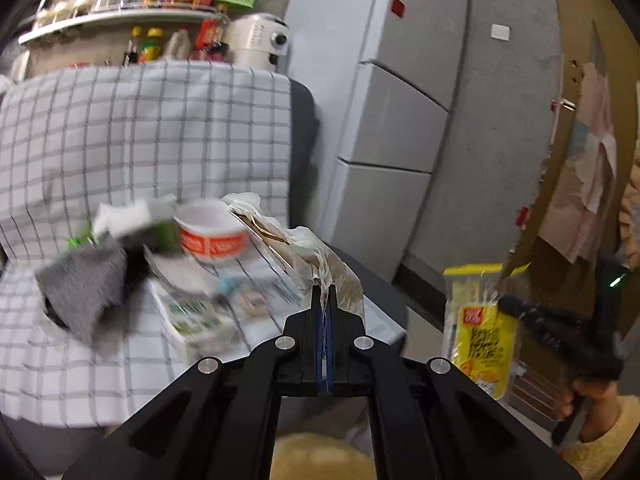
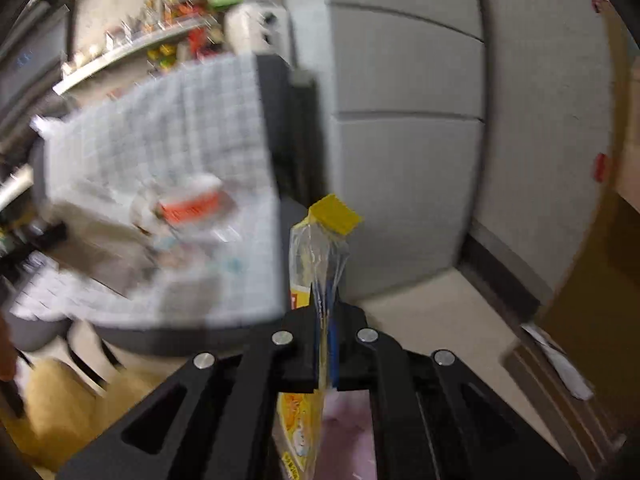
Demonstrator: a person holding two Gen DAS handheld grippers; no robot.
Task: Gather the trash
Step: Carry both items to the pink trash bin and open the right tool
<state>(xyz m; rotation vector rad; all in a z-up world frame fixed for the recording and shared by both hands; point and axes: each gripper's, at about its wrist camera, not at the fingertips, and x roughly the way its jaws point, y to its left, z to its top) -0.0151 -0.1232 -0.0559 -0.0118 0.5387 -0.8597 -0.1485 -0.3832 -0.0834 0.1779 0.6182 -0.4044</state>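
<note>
Overhead, cluttered shelf [image 1: 120, 16] (checked tablecloth [image 1: 140, 128] below)

Lighting: even, soft indoor light, moderately bright; no hard shadows. Small glints on my rivets and on the clear wrapper [image 2: 320, 256] in my right jaws. Blur: heavy motion smear in my right view, the checked cloth [image 2: 168, 184] and shelf [image 2: 132, 48] streaked; milder in my left view, the bowl [image 1: 212, 232] and papers [image 1: 192, 312] soft, the fridge [image 1: 400, 120] sharper. My own jaws stay crisp. Distortion: fisheye bending of straight edges, dark vignette at corners.
</note>
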